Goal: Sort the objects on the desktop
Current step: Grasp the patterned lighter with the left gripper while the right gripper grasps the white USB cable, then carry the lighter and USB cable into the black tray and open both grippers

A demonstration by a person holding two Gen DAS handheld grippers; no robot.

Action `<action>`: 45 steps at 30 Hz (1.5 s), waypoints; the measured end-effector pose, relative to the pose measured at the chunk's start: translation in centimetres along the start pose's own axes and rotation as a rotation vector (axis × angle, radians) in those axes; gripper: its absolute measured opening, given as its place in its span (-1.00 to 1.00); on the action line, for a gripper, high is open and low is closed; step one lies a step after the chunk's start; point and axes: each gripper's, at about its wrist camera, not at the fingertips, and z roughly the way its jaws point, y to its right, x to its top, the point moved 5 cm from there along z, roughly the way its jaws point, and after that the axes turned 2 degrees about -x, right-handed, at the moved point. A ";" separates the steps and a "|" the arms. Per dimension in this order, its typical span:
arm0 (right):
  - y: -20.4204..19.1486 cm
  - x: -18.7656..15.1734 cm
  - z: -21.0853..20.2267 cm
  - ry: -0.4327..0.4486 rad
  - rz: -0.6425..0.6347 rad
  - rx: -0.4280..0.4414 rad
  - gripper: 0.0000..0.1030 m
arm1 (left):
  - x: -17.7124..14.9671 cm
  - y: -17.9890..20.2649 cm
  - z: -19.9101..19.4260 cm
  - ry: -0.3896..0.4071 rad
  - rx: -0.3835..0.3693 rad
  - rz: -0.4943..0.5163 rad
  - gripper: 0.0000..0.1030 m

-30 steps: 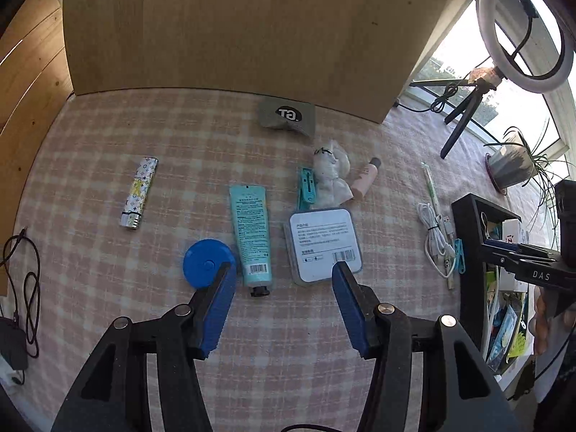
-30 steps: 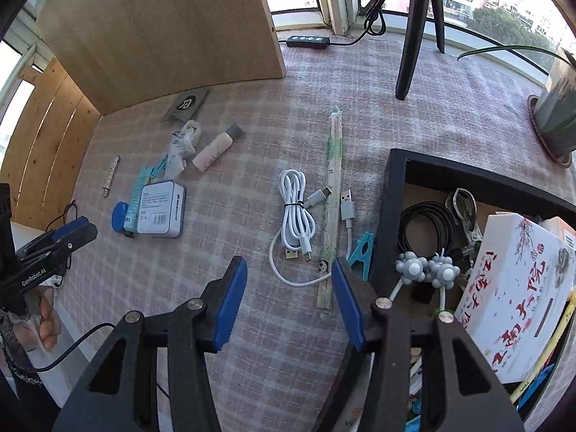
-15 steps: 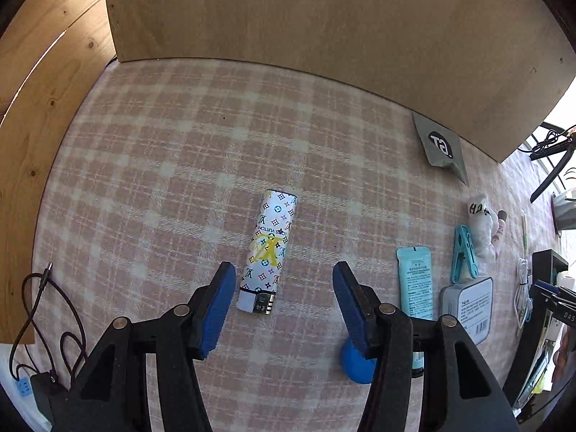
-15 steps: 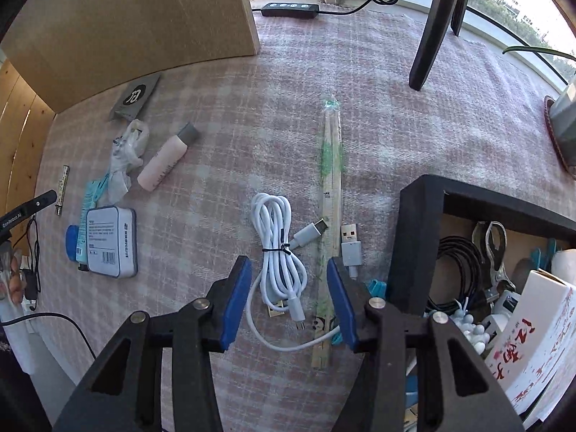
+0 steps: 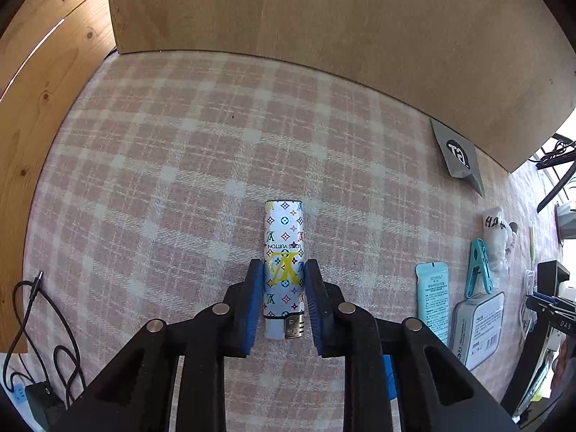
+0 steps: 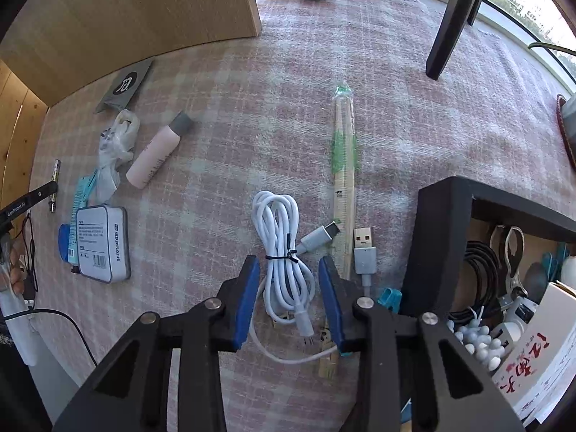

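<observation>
Two tools are working over the checked surface [image 5: 172,165] at once, and both are closing. On the left, the left tool [image 5: 282,270] stands over the patterned lighter [image 5: 284,244], which lies flat on the cloth with its metal end toward the camera; the blue pads bracket its lower half with little or no gap, though firm contact cannot be confirmed. A second ago this tool was wide open above the blue disc and teal tube, and half a second ago it hung short of the lighter; it has since settled around it. On the right, the right tool [image 6: 288,270] points down at the coiled white cable [image 6: 279,248], which lies between the tin box [image 6: 102,243] and the black organiser [image 6: 442,216]. The jaws straddle the bundle below its tie, with visible gaps on both sides. Earlier this tool was wider and farther from the coil; it has since come down over it. Judged from this, both grasps are nearly complete, and lifting toward the organiser likely follows.
</observation>
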 end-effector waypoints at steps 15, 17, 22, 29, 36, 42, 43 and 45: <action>-0.4 -0.6 -2.0 0.068 0.023 0.065 -0.55 | -2.8 0.1 -1.6 0.018 -0.010 -0.004 -0.58; -0.4 -0.6 -2.8 0.086 0.029 0.075 -0.56 | -3.3 0.1 -2.2 0.023 -0.012 -0.005 -0.58; -0.3 -1.2 -5.0 0.124 0.039 0.124 -0.56 | -4.7 0.9 -4.1 0.046 -0.014 0.016 -0.58; 1.2 -4.4 -8.7 0.190 0.026 0.140 -0.56 | -7.6 4.3 -7.6 0.075 -0.039 0.086 -0.58; 5.3 -7.6 -11.4 0.241 0.071 0.145 -0.56 | -8.9 10.7 -10.4 0.092 -0.097 0.176 -0.58; 10.2 -10.9 -13.8 0.281 0.124 0.137 -0.56 | -13.2 18.5 -12.3 0.085 -0.160 0.297 -0.58; 11.0 -11.6 -14.1 0.287 0.130 0.129 -0.56 | -13.8 20.0 -13.0 0.080 -0.175 0.317 -0.58; 12.7 -12.9 -14.6 0.297 0.147 0.114 -0.56 | -15.1 23.3 -12.8 0.071 -0.203 0.356 -0.58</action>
